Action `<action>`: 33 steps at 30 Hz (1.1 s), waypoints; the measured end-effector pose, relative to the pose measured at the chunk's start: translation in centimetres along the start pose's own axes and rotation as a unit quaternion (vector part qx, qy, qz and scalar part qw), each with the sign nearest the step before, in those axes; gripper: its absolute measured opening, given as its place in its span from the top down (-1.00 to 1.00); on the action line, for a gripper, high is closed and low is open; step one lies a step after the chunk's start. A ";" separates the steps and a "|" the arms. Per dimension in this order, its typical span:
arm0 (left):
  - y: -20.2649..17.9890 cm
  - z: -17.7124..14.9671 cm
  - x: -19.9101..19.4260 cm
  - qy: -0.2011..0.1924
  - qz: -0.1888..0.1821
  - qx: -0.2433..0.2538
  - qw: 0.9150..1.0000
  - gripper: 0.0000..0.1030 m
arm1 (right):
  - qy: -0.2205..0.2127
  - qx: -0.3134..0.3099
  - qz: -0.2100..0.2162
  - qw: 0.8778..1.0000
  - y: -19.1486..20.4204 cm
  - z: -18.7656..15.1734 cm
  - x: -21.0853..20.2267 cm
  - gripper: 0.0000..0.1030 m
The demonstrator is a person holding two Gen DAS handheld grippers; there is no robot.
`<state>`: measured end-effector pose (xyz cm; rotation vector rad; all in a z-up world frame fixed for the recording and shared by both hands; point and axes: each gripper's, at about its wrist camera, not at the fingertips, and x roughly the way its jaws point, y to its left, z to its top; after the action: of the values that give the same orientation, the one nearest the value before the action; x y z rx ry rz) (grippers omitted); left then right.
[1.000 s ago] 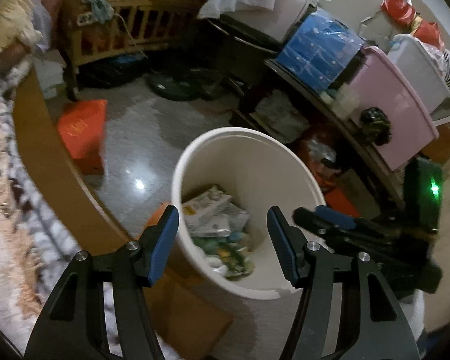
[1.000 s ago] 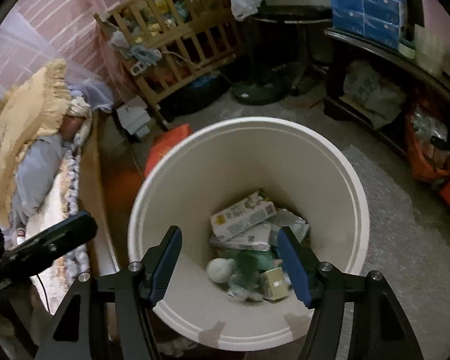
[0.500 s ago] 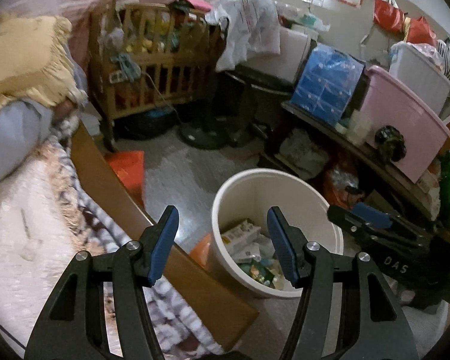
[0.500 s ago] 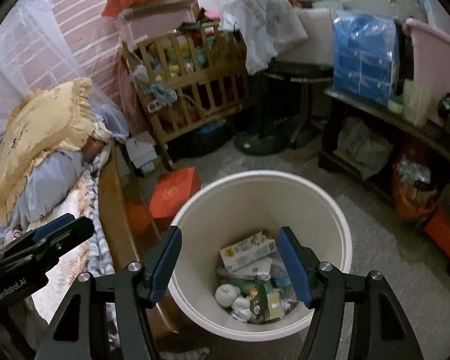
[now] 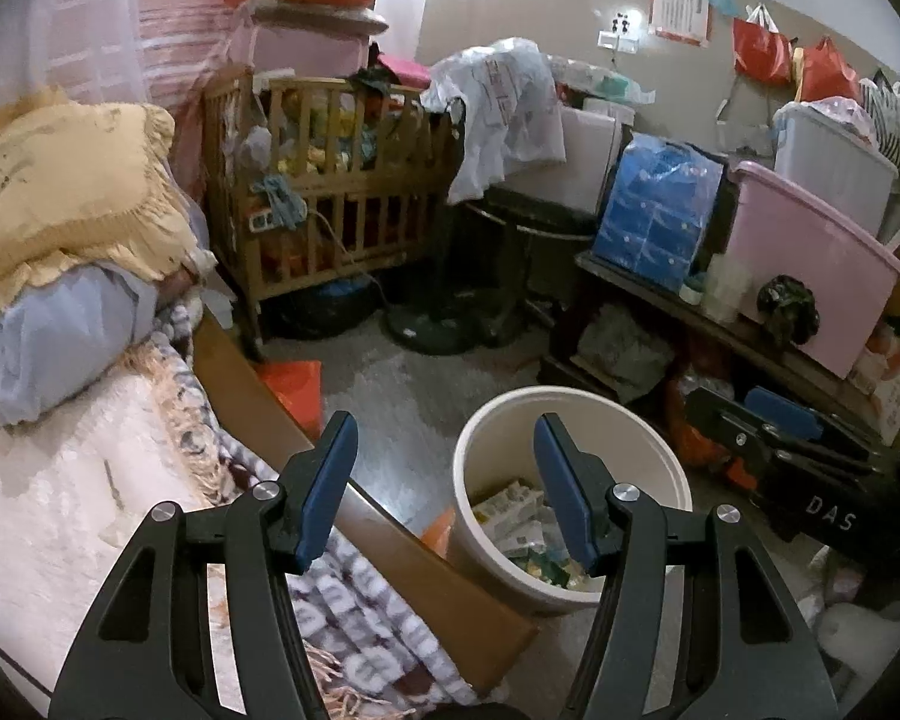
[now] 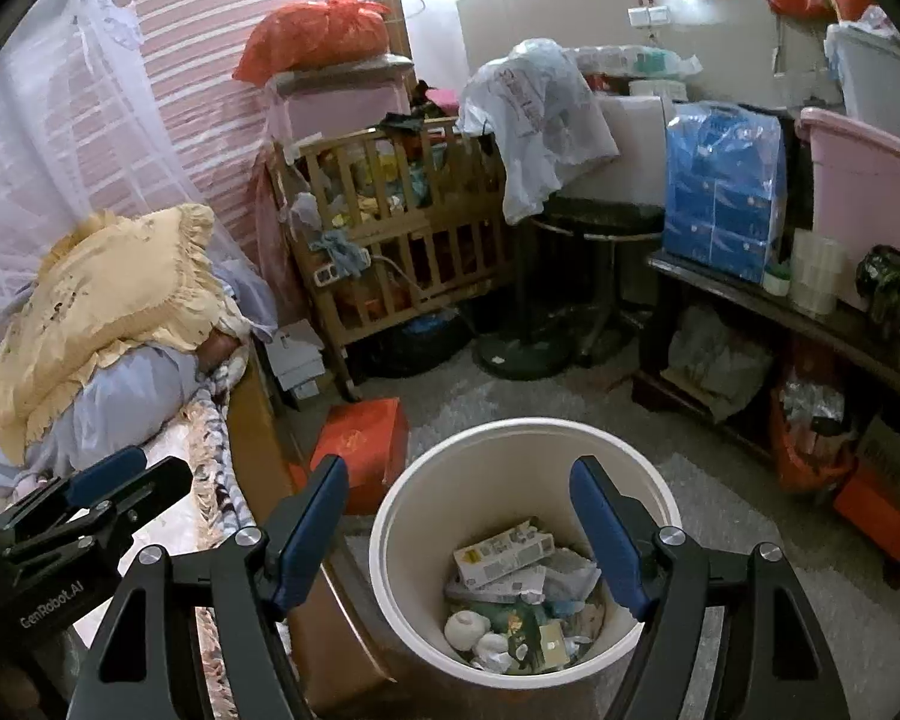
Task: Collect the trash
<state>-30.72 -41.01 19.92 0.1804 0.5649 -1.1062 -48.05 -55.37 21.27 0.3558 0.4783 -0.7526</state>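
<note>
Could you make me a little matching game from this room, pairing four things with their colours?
Things:
1. bin
2. frilly pillow
3. box on the floor
4. big tub on the shelf

Colours:
a. pink
b. orange-red
c. cream white
d. yellow

Pairs: 1-c, 2-d, 3-b, 4-a

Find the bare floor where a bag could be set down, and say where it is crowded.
Bare floor lies between the white bin, the orange box and the wooden cot. The low shelf to the right is packed above and below.
</note>
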 end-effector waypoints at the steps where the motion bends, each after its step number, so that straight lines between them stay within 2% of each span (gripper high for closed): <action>1: 0.0 0.1 -0.3 -0.005 0.003 0.001 1.000 -0.16 | -0.002 0.000 0.000 1.000 0.1 0.0 -0.1 -0.46; 3: 0.1 0.2 -0.6 -0.011 0.005 0.003 1.000 -0.16 | -0.005 -0.001 0.000 1.000 0.2 0.1 -0.4 -0.51; 33: 1.5 0.5 -1.4 -0.024 0.013 -0.004 1.000 -0.16 | -0.003 -0.006 0.000 1.000 1.0 0.1 -0.6 -0.54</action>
<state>-29.65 -39.43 20.82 0.1549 0.5230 -1.0799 -47.68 -54.37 21.80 0.3421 0.4762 -0.7497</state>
